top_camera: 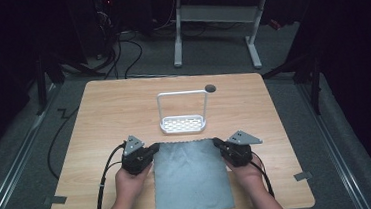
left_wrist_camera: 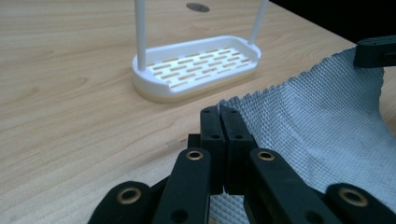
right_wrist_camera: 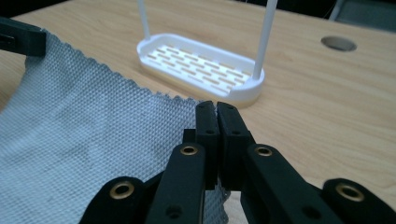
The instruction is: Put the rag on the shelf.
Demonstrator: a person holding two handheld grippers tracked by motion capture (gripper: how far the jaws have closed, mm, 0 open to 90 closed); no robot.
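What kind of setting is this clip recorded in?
Probably a lab or data-collection room: a lone wooden table on grey carpet, dark surroundings, loose cables on the floor, and a white-legged desk behind.

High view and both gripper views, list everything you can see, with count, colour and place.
Table: one, light wood, middle of the room.
Cloth: one, grey, near edge of the table, its two far corners pinched and lifted.
Rack: one, white, slotted base with a tall hoop handle, table centre, just beyond the cloth.
Hole: one, dark, round, in the tabletop behind the rack.
Tape pieces: two, grey, near corners of the table.
Desk frame: one, white legs, on the floor beyond the table.
Left hand-held gripper: one, black, shut on the cloth's far left corner.
Right hand-held gripper: one, black, shut on the cloth's far right corner.
Hands: two, bottom edge, one on each gripper.
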